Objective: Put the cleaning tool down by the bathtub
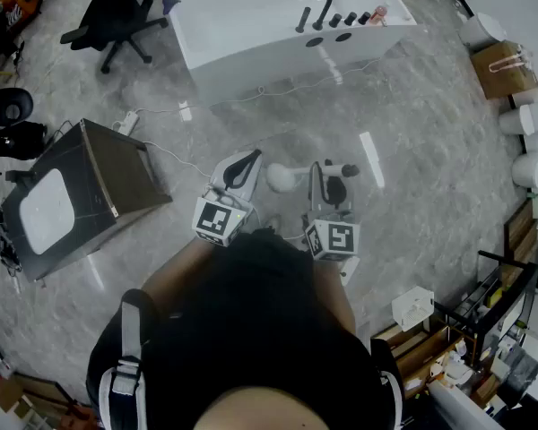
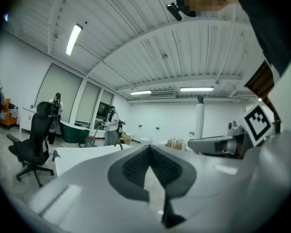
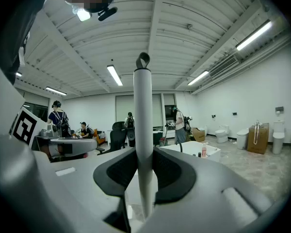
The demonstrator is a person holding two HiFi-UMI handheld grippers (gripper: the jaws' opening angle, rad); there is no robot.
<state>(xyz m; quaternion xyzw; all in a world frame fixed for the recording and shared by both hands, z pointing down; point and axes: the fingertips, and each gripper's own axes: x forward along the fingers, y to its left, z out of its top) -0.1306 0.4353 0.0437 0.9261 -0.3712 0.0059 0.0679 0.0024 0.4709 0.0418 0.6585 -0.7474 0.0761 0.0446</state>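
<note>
Closest to us, the right gripper's [image 3: 144, 165] dark ribbed pads clench the white round pole of the cleaning tool [image 3: 142, 106], which stands upright with a loop at its top. The left gripper [image 2: 149, 154] is closed, tips together, with nothing in it. At the centre of the head view both hover over the grey marbled floor [image 1: 412, 150]. The white rectangular bathtub [image 1: 251, 25] sits at upper middle, apart from the tool.
</note>
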